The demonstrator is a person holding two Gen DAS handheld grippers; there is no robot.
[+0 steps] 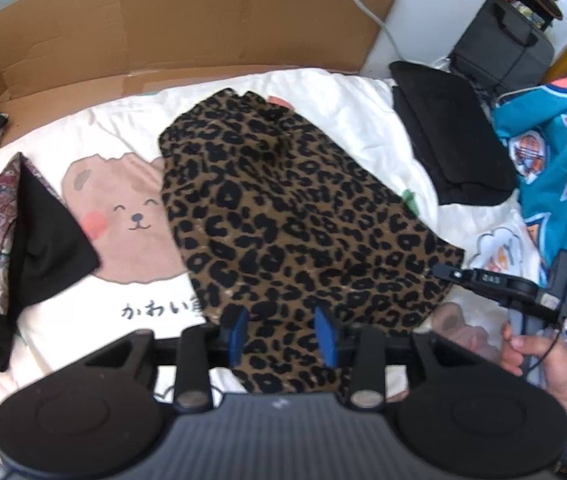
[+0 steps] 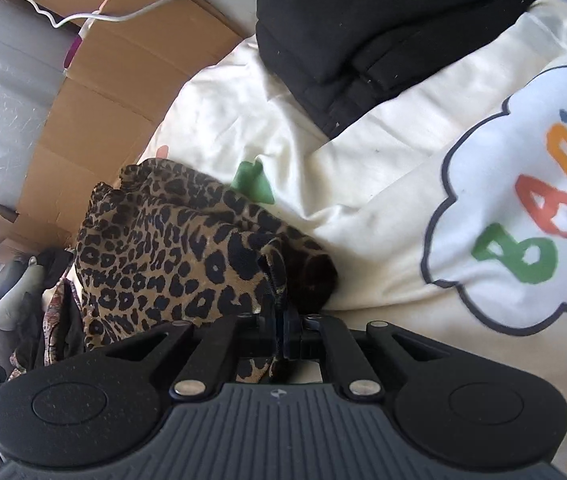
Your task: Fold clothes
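**Q:** Two grippers on one garment — where do we stand with the leopard-print garment [image 1: 283,216]?

**A:** It's lying on the white bear-print bedsheet [image 1: 115,168], long axis running away from us toward the cardboard [image 1: 163,32] at the far side. Our left gripper [image 1: 283,334] hovers over the near end with its blue pads [image 1: 326,338] parted about halfway; fabric sits under the gap, but the pads aren't pressing on it. Our right gripper [image 2: 279,320] is basically clamped shut on a bunched bit of the edge at the garment's right side, right down by the sheet.

**Q:** So which hand leads the fold?

**A:** We'd say the right, since it already has cloth. The garment stretches left and away from its fingers, so the pinched edge would travel across that long axis. The left is nearer the bottom hem and needs to close first. Hard to tell from the right wrist view how many layers are pinched, it's dark in there.

**Q:** Anything nearby?

**A:** Folded black clothes [image 2: 363,20] sit well apart, further right.
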